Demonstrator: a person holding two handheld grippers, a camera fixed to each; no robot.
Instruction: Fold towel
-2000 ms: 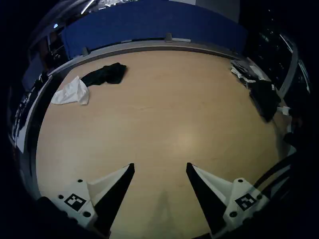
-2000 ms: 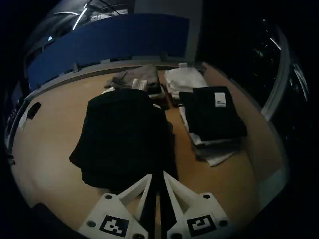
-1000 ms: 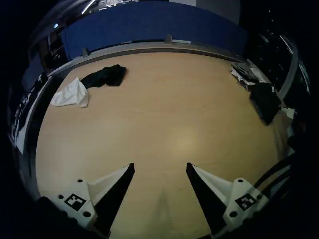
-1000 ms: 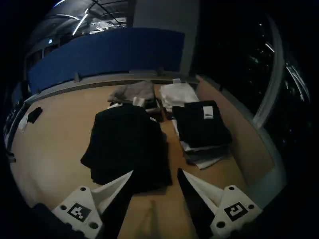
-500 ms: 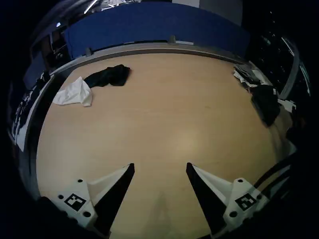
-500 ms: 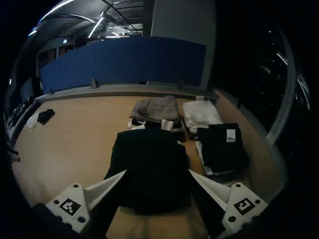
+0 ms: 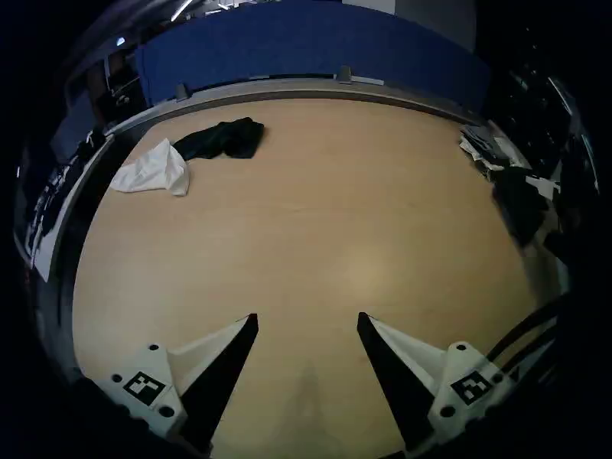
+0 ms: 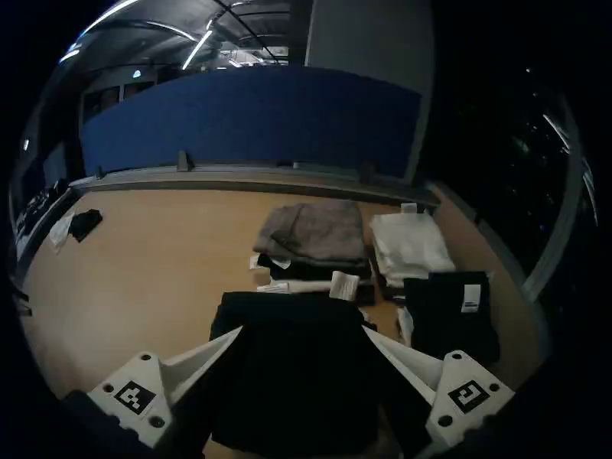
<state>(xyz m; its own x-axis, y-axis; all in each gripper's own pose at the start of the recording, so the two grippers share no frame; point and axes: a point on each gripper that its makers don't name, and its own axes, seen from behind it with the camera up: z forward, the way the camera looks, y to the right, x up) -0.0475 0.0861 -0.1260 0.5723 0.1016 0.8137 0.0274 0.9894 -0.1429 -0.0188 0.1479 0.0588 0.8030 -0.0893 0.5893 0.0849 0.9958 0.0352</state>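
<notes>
Right gripper [image 8: 303,329]: fingers spread wide, empty. Folded black towel [image 8: 294,382] lies between them on the counter [image 8: 153,260].
Left gripper [image 7: 306,317]: fingers wide, empty. Crumpled white towel [image 7: 153,172] lies far ahead, leftward.
Advice: lift the right gripper straight clear, sparing the fold.

Table middle [image 7: 344,229] open — folded stacks [image 8: 314,229] crowd right side, crumpled cloths [image 7: 153,172] far left.

Wide desk of pale wood [image 7: 344,199], dimly lit, with a soft sheen near its middle. A grey metal rail [image 8: 229,172] borders the far edge; directly behind it stands a dark blue fabric partition [image 8: 252,115]. Above, long ceiling strip lights [image 8: 200,47] glow beside a plain grey wall column [image 8: 367,38].
</notes>
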